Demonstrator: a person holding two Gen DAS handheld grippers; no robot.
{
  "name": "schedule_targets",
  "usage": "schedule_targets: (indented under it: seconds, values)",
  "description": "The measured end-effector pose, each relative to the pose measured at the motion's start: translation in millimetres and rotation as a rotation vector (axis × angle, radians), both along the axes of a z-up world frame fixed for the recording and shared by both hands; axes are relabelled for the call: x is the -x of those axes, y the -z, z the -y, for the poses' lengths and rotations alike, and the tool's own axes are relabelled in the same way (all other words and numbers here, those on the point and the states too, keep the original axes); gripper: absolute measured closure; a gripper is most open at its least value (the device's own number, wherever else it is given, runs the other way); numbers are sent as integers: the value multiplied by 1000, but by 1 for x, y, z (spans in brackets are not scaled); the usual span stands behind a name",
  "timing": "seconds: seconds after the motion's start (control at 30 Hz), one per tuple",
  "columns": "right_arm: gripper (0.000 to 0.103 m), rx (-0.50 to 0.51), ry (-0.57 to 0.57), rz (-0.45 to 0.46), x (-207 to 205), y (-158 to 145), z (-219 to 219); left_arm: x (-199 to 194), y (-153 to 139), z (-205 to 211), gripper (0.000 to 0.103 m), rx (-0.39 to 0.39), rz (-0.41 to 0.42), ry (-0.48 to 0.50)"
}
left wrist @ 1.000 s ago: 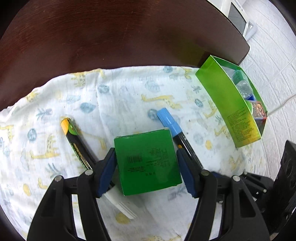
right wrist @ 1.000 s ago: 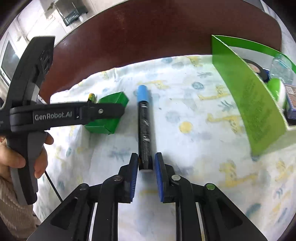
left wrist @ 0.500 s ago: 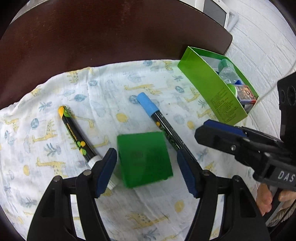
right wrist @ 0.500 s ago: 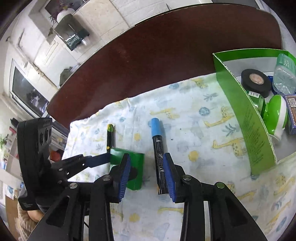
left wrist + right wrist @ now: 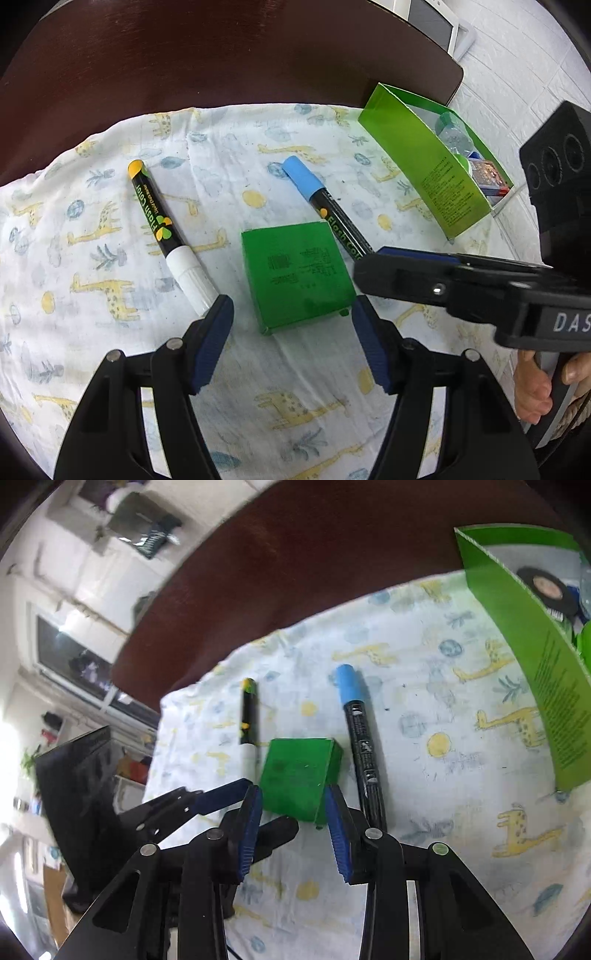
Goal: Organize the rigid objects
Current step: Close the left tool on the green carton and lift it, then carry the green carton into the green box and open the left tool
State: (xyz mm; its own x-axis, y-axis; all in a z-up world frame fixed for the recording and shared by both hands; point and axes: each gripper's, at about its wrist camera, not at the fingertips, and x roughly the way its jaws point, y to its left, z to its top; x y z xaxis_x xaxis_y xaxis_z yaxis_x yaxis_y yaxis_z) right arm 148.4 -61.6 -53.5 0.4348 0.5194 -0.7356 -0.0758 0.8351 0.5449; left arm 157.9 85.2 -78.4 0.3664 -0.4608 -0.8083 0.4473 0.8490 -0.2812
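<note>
A small green box (image 5: 295,273) (image 5: 299,775) lies flat on the giraffe-print cloth. My left gripper (image 5: 291,325) straddles the box's near edge; its jaws are closing, with gaps still showing at the pads. My right gripper (image 5: 293,805) stands open, and the box's near corner shows between its tips. In the left wrist view the right gripper (image 5: 369,269) reaches in from the right, over the tail of the blue-capped marker (image 5: 321,199) (image 5: 356,723). That marker lies free just right of the box. A yellow-ended marker with a white cap (image 5: 162,229) (image 5: 248,716) lies to the box's left.
A tall green open carton (image 5: 424,173) (image 5: 535,657) stands at the right with a tape roll, a bottle and other items inside. The cloth (image 5: 110,295) covers part of a dark brown table (image 5: 221,55). A person's hand (image 5: 535,387) grips the right tool.
The left gripper drew back from the green box, which now lies on the cloth beyond its pads. The right gripper opened off the blue marker and swung left to the green box.
</note>
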Motion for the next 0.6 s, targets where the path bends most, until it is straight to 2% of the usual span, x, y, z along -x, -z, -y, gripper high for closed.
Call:
schedule_targets:
  seconds: [0.17,0.4,0.6]
  values:
    - [66,-2,32,-100,-19,26,-6,-8,3,7,43,28,8,24]
    - [66,12,-2,-68,-16,20,-9,3,-9,16,45,-18,66,24]
    - [66,53,7,43,-1,-15,-2,12,-34,26,45,-16,134,25]
